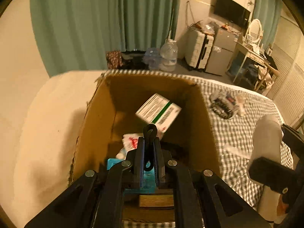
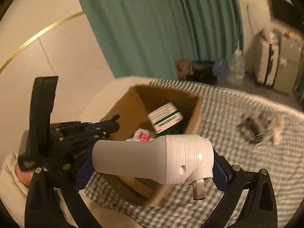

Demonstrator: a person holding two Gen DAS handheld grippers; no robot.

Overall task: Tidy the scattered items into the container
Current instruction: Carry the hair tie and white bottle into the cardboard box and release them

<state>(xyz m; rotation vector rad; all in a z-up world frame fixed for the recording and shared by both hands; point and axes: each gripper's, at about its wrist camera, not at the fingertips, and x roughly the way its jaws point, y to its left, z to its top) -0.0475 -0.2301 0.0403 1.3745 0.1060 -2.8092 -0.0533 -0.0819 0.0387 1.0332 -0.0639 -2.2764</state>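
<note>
An open cardboard box (image 1: 98, 117) stands on a checked bedspread; it also shows in the right wrist view (image 2: 131, 104). Inside lie a white carton with a green stripe (image 1: 158, 110) (image 2: 165, 116), a white packet with red print (image 1: 131, 142) (image 2: 142, 135) and a teal item (image 1: 148, 182). My left gripper (image 1: 149, 142) is shut on a black loop (image 1: 150, 131) above the box; it shows at left in the right wrist view (image 2: 114, 120). My right gripper (image 2: 152, 169) is shut on a white cylindrical plug device (image 2: 155, 161), held just short of the box, also visible in the left wrist view (image 1: 266, 144).
A clear bag of small dark items (image 1: 225, 104) (image 2: 256, 127) lies on the checked bedspread (image 1: 237, 142) to the right of the box. A cream wall is on the left. Green curtains, water bottles (image 1: 168, 57), a suitcase and a desk stand beyond the bed.
</note>
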